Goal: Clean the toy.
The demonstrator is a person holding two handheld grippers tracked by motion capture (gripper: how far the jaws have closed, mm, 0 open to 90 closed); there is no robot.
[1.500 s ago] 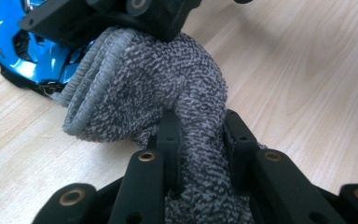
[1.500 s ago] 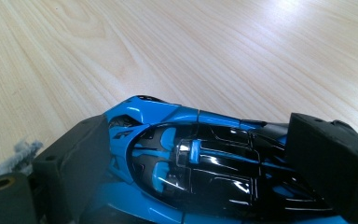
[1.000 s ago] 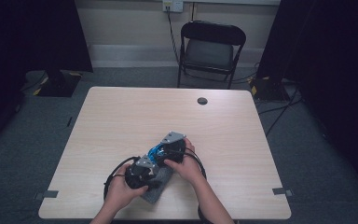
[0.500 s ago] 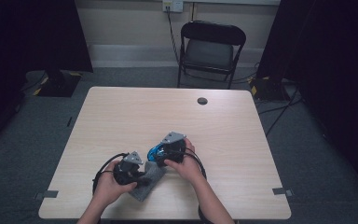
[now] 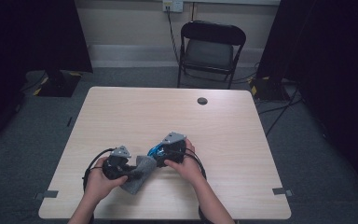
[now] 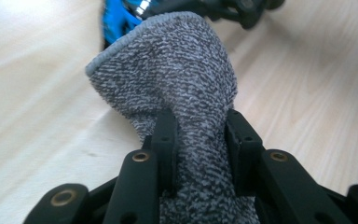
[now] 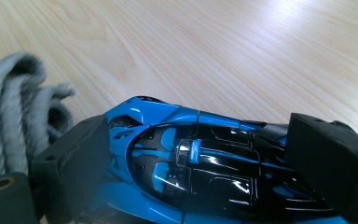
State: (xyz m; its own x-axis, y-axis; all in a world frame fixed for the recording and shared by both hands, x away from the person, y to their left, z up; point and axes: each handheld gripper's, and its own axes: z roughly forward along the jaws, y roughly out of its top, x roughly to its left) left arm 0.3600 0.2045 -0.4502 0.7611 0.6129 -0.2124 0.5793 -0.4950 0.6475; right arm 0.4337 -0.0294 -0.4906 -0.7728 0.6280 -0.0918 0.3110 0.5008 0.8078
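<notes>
on the table (image 5: 121,116), grey cloth (image 6: 177,93) pulled leftward, apparently stretched

A pale wood-grain worktop (image 5: 121,116) with a small dark round grommet (image 5: 202,101) near its far edge stands on grey carpet (image 5: 46,135). Behind it, a black folding chair (image 5: 210,51) faces the worktop, set against a cream wall (image 5: 126,23) with a wall socket (image 5: 173,5) and a cable (image 5: 171,28) dropping from it. Black curtains (image 5: 23,37) hang at both sides. Strips of yellow-and-black tape (image 5: 257,84) mark the floor, where further cables (image 5: 279,109) trail at right.
</notes>
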